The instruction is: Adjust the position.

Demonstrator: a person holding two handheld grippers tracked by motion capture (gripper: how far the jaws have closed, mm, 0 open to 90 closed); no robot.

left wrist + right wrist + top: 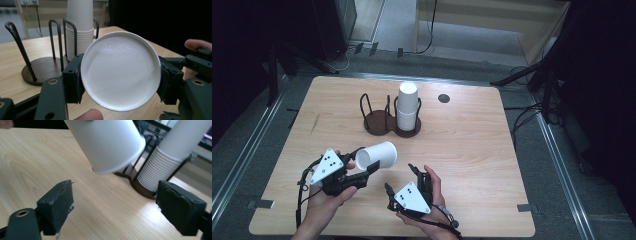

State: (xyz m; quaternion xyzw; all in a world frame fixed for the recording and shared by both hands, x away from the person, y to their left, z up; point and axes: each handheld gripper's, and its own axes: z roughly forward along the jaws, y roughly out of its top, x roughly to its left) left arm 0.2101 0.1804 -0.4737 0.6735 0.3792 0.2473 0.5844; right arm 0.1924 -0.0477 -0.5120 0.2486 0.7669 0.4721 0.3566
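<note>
Fingers of the left gripper (pixel 371 169) are clenched on a single white paper cup (pixel 377 154), pinching it near its base and holding it sideways above the tabletop (pixel 472 150), left of centre in the high view; the left gripper view looks straight at the cup's round bottom. Lower centre, the right gripper (pixel 399 177) has its fingers released with nothing between them, aimed toward the cup's rim. Farther back, at upper centre, a dark wire holder (pixel 384 117) with two round bases keeps a stack of cups (pixel 407 107) in its right bay; its left bay stands bare. By my judgement, one cup is already separated from the stack, and placing it, perhaps in the bare bay, is still to do.
</note>
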